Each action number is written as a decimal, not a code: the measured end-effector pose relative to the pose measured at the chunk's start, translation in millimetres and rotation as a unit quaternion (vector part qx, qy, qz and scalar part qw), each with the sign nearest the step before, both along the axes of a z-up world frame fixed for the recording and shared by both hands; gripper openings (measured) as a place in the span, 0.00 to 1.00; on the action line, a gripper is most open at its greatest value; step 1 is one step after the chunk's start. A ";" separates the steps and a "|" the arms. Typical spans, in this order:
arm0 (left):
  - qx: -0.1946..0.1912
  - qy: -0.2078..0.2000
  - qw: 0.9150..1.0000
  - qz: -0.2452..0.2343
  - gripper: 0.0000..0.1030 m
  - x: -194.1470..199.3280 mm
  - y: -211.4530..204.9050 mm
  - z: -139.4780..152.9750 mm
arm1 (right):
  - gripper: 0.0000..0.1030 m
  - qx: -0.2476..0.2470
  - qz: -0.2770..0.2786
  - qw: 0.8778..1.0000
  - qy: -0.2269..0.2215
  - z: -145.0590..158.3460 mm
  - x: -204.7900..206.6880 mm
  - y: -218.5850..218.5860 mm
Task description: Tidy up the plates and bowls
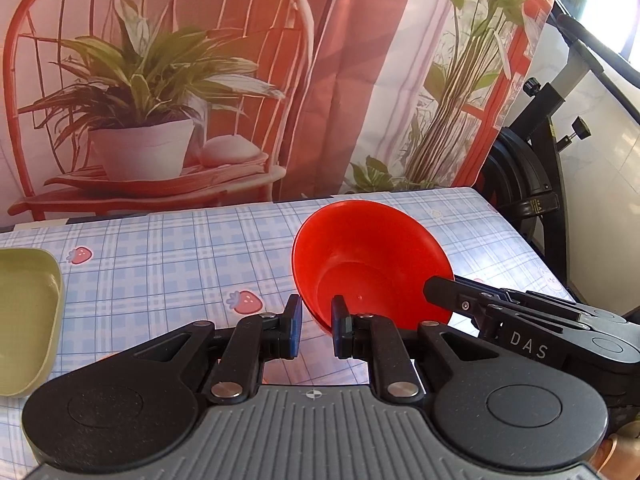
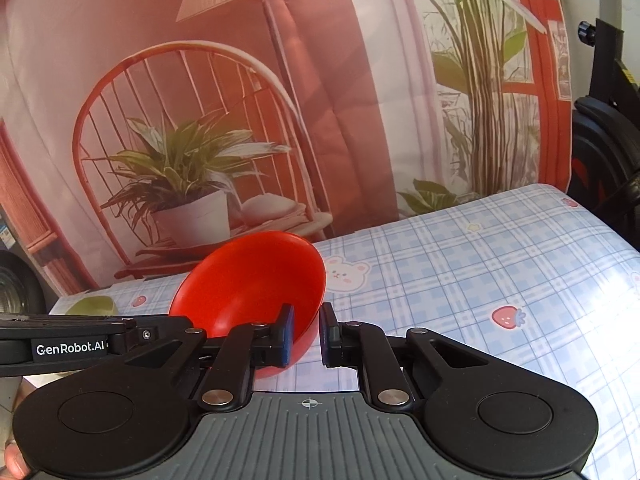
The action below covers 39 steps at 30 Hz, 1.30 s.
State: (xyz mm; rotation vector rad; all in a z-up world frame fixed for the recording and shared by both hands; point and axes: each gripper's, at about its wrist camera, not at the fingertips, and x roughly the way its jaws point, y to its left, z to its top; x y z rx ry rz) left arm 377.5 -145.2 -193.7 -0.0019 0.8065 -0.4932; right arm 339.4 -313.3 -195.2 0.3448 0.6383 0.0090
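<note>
A red bowl (image 1: 372, 264) is held tilted above the checked tablecloth, between both grippers. My left gripper (image 1: 317, 326) has its jaws around the bowl's near left rim, with a visible gap between the pads. My right gripper (image 2: 307, 336) has its jaws around the bowl's (image 2: 256, 284) near right rim, one pad inside and one outside. The right gripper's fingers (image 1: 460, 296) also show in the left wrist view, reaching the bowl from the right. A pale green square dish (image 1: 24, 316) sits on the table at the far left.
The table (image 2: 480, 280) carries a blue plaid cloth with strawberry and bear prints. A printed backdrop of a chair and plants (image 1: 160, 100) hangs behind it. Black exercise equipment (image 1: 532, 176) stands beyond the table's right edge.
</note>
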 end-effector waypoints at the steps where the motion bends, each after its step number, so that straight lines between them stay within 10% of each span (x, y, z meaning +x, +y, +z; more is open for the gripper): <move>1: 0.000 -0.004 1.000 -0.001 0.16 -5.1 3.0 4.2 | 0.12 0.002 -0.001 1.000 -0.002 3.0 -3.4 1.6; 39: -0.027 0.037 0.998 -0.034 0.17 -132.5 63.0 7.0 | 0.13 -0.015 0.017 0.999 0.045 26.5 -142.2 54.3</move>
